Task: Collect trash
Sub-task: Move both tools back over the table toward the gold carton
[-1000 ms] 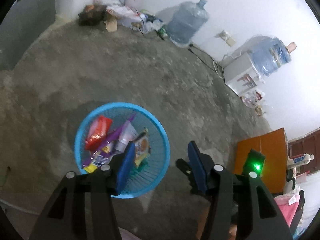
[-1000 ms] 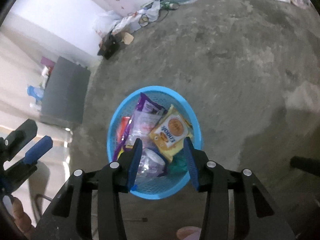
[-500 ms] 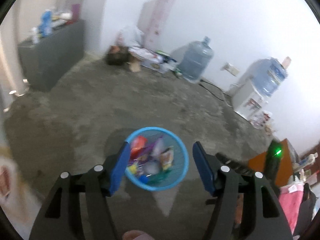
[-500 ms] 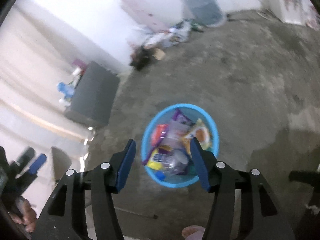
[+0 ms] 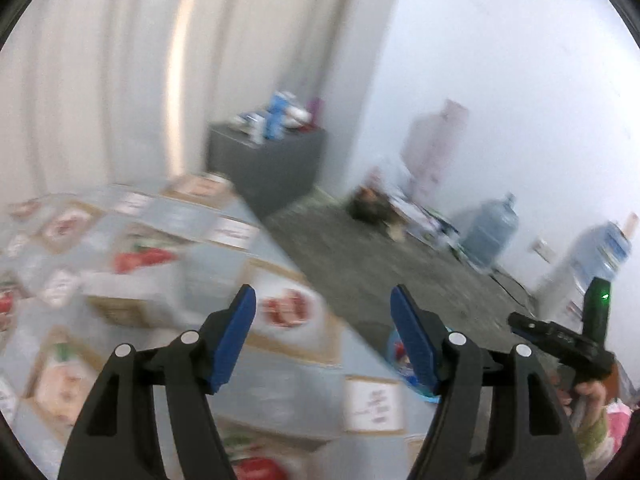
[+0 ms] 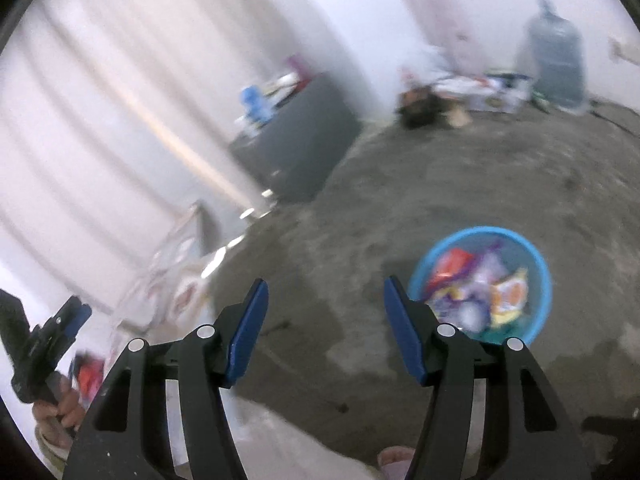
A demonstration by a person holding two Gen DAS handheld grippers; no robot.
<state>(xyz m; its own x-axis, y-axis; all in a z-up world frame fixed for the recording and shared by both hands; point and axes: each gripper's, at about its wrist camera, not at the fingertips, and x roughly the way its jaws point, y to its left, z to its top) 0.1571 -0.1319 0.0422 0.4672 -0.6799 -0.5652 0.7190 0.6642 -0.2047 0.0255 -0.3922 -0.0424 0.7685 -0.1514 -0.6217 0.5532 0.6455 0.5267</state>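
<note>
Blue plastic basket [image 6: 480, 280] of wrappers [image 6: 476, 284] stands on the concrete floor [image 6: 460, 184], beyond the table's edge [image 5: 316, 300]. Left gripper [image 5: 322, 332], jaws opening, empty; right gripper [image 6: 324, 320], jaws apart, empty. Risk: blurred, fast swings may strike the table edge or tip the basket.

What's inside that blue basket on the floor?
The blue basket holds crumpled snack wrappers: red, purple, yellow. Blur hides their labels, and whatever lies under the pile is covered.
</note>
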